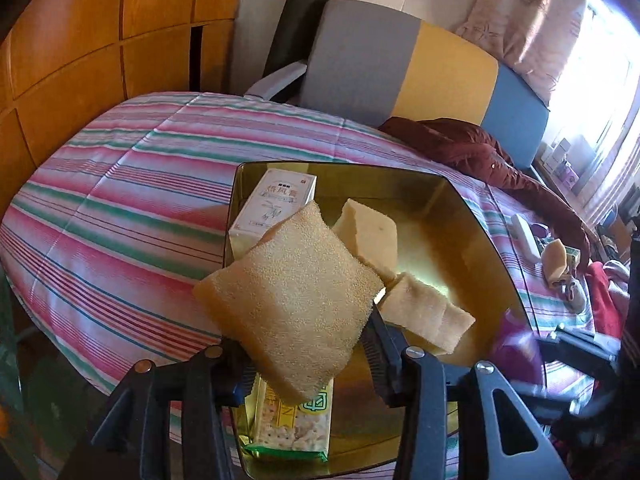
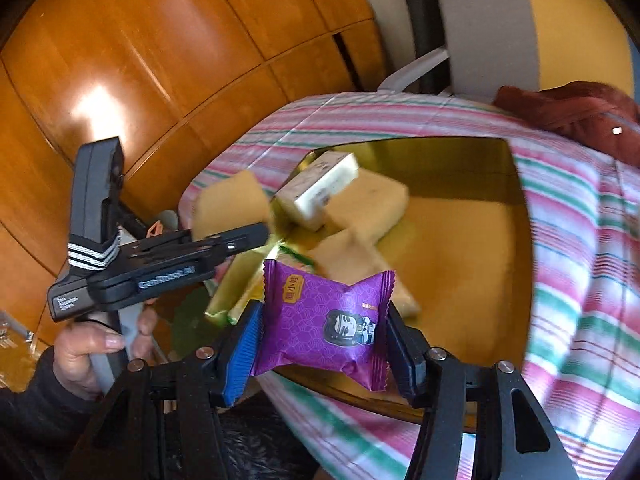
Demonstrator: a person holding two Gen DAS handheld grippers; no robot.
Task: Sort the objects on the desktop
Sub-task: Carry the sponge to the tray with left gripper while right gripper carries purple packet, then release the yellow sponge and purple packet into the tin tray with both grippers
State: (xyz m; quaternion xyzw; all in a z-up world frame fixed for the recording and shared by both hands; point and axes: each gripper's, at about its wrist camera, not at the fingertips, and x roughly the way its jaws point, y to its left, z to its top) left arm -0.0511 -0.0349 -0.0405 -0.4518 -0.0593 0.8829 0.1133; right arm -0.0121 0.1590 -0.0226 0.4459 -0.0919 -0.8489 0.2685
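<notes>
Strong daylight pours in from a blown-out white window [image 1: 612, 80] at the far right of the left wrist view, washing out detail there. A bright glare patch sits on the glossy orange wooden cabinet [image 2: 96, 100] in the right wrist view, where the pink-and-green striped cloth [image 2: 580, 280] smears with motion blur. Both fisheye views bend straight lines and darken at the corners.

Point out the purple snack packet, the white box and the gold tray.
purple snack packet [image 2: 324, 320]: right wrist view, middle of the wrapper's front.
white box [image 1: 276, 208]: left wrist view, printed front face.
gold tray [image 1: 472, 216]: left wrist view, bare inner wall on the right.
</notes>
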